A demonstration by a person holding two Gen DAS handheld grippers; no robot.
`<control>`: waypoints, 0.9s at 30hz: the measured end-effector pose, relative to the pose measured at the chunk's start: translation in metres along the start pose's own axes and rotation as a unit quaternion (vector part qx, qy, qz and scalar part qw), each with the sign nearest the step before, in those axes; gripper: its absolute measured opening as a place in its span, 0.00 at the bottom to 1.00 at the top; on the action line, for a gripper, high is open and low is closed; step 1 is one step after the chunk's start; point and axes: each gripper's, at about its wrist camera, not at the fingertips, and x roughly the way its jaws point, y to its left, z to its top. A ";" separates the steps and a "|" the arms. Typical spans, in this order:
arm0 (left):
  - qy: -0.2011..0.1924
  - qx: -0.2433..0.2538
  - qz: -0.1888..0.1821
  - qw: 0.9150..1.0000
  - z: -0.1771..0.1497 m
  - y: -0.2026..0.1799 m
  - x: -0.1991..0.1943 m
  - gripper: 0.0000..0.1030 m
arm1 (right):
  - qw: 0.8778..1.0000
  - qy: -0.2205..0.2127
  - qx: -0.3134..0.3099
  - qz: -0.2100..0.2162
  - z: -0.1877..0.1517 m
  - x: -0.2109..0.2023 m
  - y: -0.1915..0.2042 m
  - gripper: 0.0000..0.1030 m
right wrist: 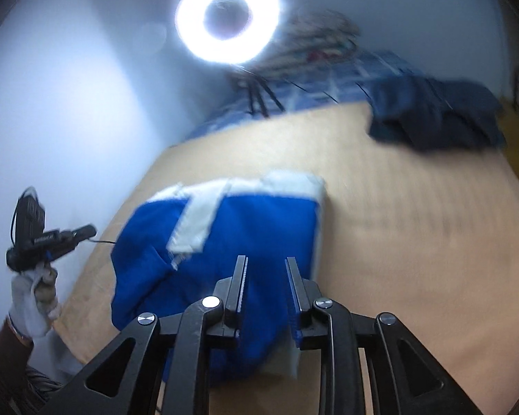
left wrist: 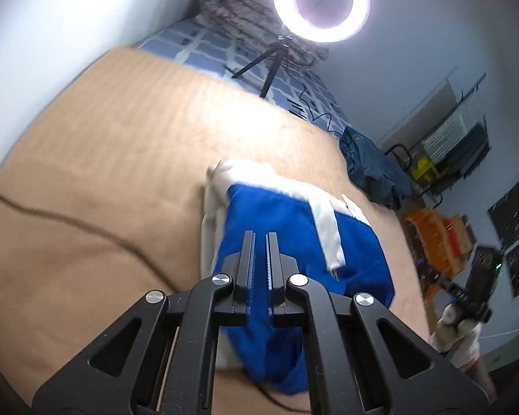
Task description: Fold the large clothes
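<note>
A blue and white garment [left wrist: 287,214] [right wrist: 252,221] lies folded into a thick, roughly square bundle on the tan bed cover [left wrist: 121,138]. A white strip crosses its top. My left gripper [left wrist: 260,233] is raised over the bundle's near side, its jaws shut with only a sliver between them and nothing held. In the right wrist view a gloved hand [right wrist: 34,294] holds that gripper off the bed's left edge. My right gripper [right wrist: 266,258] stands open above the bundle's near edge, and no cloth is pinched between its fingers.
A lit ring light [left wrist: 321,0] on a black tripod stands at the far end on a blue checked sheet [left wrist: 207,41]. A crumpled dark blue garment [left wrist: 370,166] [right wrist: 432,117] lies at the far right. A black cable [left wrist: 69,221] crosses the cover at left.
</note>
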 end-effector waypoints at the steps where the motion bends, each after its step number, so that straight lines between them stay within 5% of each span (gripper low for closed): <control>1: 0.005 0.011 0.006 1.000 0.007 -0.006 0.008 0.01 | 1.000 0.000 -0.011 0.006 0.010 0.007 0.005 0.21; 11: 0.090 0.086 0.084 0.989 0.027 -0.005 0.128 0.01 | 0.996 0.065 -0.060 0.003 0.047 0.103 0.017 0.21; 15: 0.097 0.076 0.064 0.990 0.017 0.015 0.150 0.02 | 0.991 0.111 -0.075 -0.015 0.036 0.140 0.003 0.16; 21: 0.096 0.082 0.060 0.990 0.022 0.017 0.137 0.03 | 0.991 0.118 -0.061 -0.021 0.031 0.146 -0.003 0.14; 24: 0.085 0.094 0.048 0.991 0.023 0.005 0.107 0.03 | 0.990 0.110 -0.086 -0.032 0.031 0.121 0.011 0.18; 27: 0.067 0.102 0.038 0.992 0.020 -0.001 0.076 0.13 | 0.993 0.080 -0.085 -0.017 0.025 0.083 0.013 0.26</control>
